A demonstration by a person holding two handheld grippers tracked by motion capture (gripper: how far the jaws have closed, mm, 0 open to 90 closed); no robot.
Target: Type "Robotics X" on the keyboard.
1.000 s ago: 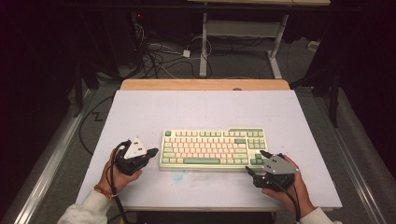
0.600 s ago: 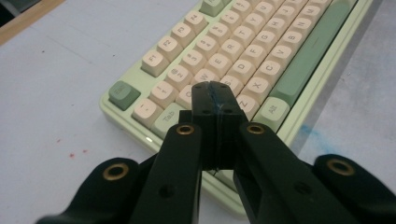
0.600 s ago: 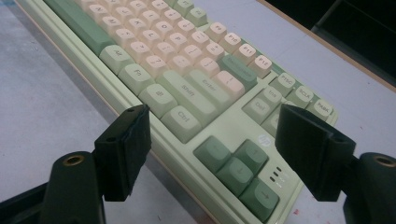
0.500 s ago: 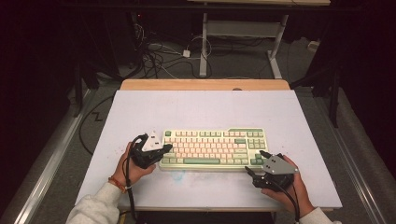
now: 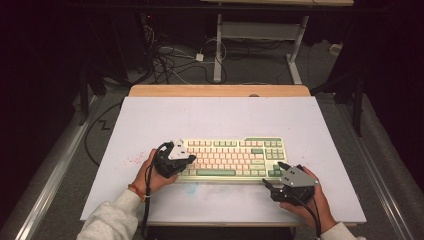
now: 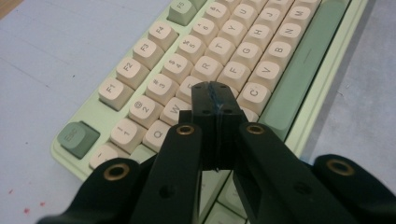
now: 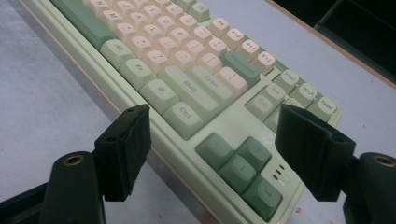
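My left gripper [image 6: 215, 100] is clenched tight, nothing between the jaws, its tip poised over the keyboard [image 5: 231, 159] around the letter keys [image 6: 233, 70] on its left side. The keyboard lies flat on the tabletop [image 5: 165, 117], near the front edge. My right gripper [image 7: 212, 154] hangs released, jaws wide, straddling the keyboard's front right corner by the arrow keys [image 7: 243, 168] without touching. The risk, as I judge it: the closed tip is as broad as a keycap, so coming down off-centre would hit two keys at once. Push hard and the keyboard could skid, since my right gripper isn't bracing it.
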